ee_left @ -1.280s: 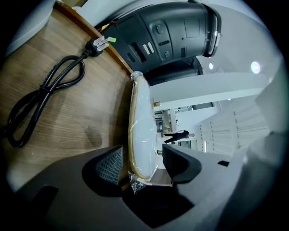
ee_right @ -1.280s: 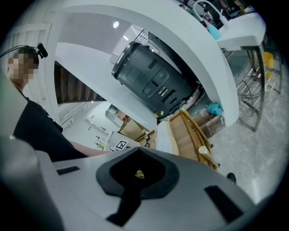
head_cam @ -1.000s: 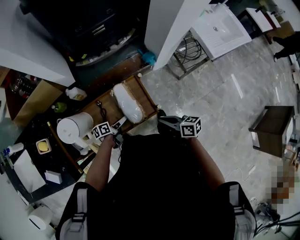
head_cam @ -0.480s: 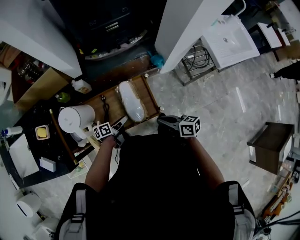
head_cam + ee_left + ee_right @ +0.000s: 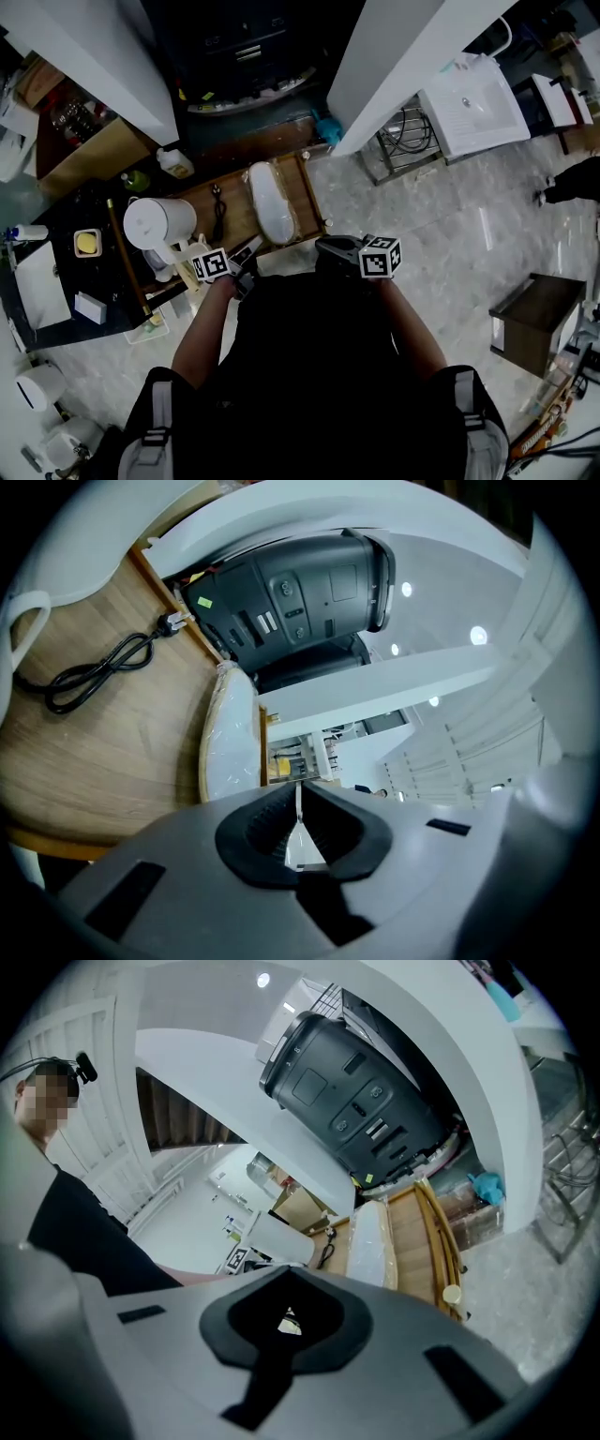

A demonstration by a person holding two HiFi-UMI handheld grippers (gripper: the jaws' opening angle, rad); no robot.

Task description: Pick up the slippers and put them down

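Left hand-held gripper [image 5: 298,806], jaws just closed (empty)

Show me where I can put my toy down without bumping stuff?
Bare wood on the wooden table between the black cord and the wrapped white slippers. Open marble floor from that table across to the brown side table. Crowded: the dark counter around the white jug.

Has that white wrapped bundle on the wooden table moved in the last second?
No. The white wrapped bundle still lies along the wooden table's right edge.
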